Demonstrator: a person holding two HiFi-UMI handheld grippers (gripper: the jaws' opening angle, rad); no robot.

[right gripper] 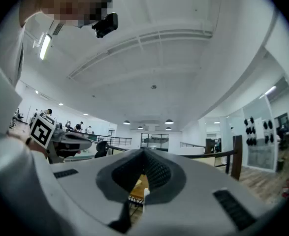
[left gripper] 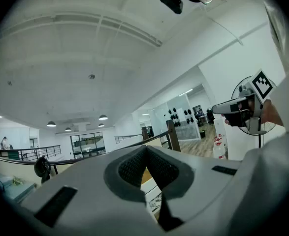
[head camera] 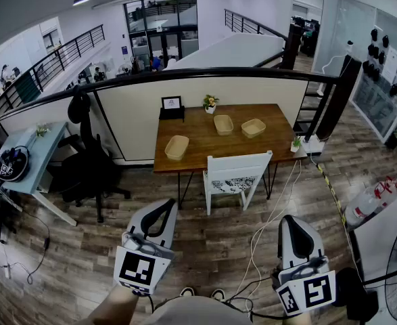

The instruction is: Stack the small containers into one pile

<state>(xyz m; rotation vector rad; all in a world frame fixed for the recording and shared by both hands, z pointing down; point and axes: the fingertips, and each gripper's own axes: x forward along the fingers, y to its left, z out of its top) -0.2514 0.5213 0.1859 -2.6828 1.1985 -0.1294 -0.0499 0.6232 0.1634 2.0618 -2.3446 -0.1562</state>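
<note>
Left gripper (head camera: pixel 163 207) and right gripper (head camera: pixel 291 221) point level, closed, empty.

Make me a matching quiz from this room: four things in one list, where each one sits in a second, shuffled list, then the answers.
Things:
1. left container
2. white chair
3. black chair
4. plant

Places:
A. beside the frame at the table's far edge
B. on the floor, left of the table
C. on the floor, at the table's near side
D. on the table, near its left end

Pairs: 1-D, 2-C, 3-B, 4-A
</note>
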